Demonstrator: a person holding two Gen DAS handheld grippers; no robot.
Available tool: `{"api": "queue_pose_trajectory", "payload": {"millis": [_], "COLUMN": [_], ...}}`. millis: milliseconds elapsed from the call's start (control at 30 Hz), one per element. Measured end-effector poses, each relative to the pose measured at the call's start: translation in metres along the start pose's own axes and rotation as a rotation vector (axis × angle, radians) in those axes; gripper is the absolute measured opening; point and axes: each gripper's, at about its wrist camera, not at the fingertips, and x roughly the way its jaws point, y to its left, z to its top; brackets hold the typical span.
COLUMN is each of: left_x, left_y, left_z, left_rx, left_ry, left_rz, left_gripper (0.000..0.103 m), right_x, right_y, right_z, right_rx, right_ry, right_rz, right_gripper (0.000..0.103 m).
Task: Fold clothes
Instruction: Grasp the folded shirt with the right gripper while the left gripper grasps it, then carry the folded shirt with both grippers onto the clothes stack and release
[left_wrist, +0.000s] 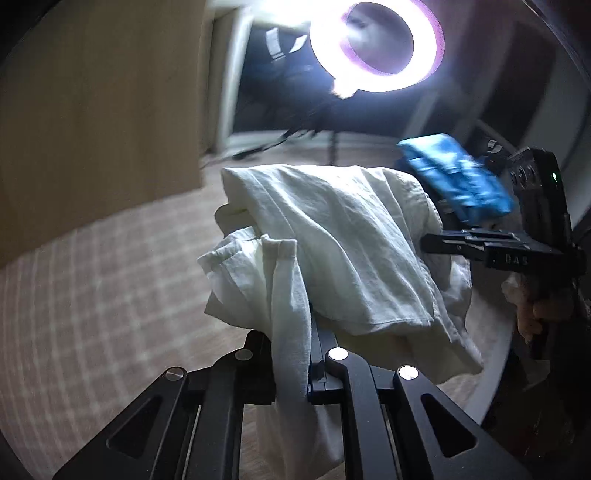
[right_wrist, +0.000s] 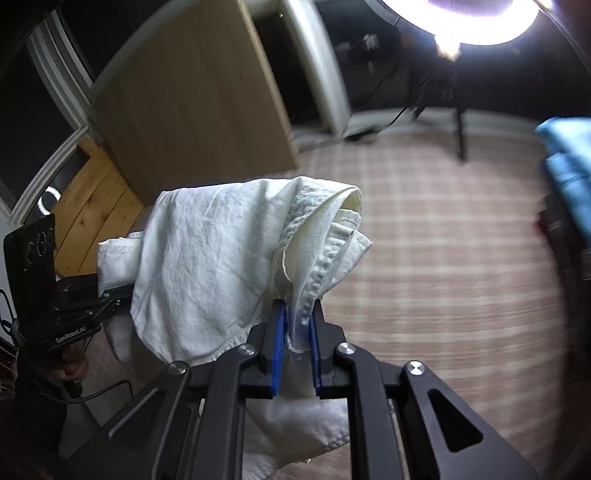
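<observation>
Both grippers clamp the white garment (left_wrist: 332, 251), lifted off the checked surface (left_wrist: 92, 295): left gripper (left_wrist: 295, 369) pinches a bunched edge, right gripper (right_wrist: 297, 347) its ribbed hem. Soft, light, limp cloth sags between them; hems and corners look like the surest holds.

Garment (left_wrist: 332, 243) hangs between left tongs (left_wrist: 295, 354) and right tongs (right_wrist: 297, 332)

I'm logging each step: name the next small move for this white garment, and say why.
Probably draw the two grippers apart to spread the white garment. The left gripper and right gripper each pinch a bunched edge, and the cloth sags crumpled between them.
</observation>
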Motion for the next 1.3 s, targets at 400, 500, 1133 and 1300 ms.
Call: {"api": "queue_pose_trajectory", "payload": {"millis": [400, 500, 1133, 1300], "left_x": [0.032, 0.047, 0.227, 0.218], "left_y": [-0.176, -0.224, -0.332, -0.327], "left_z": [0.105, 0.134, 0.211, 0.209], "left_rx": [0.161, 0.186, 0.076, 0.084], "left_ry": [-0.105, -0.132, 0.03, 0.082], "left_rz": [-0.116, -0.127, -0.012, 0.044], "left_gripper": [0.009, 0.009, 0.016, 0.023], "right_x": [-0.167, -0.203, -0.158, -0.166], "right_y": [-0.116, -0.164, -0.411, -0.418], "right_z": [0.016, 0.032, 0.129, 0.121], "right_rx": [-0.048, -0.094, -0.258, -0.262], "right_ry": [-0.149, -0.149, 0.105, 0.057], "right_rz": [-0.206, -0.253, -0.25, -0.214], "right_gripper": [0.012, 0.012, 0.011, 0.017]}}
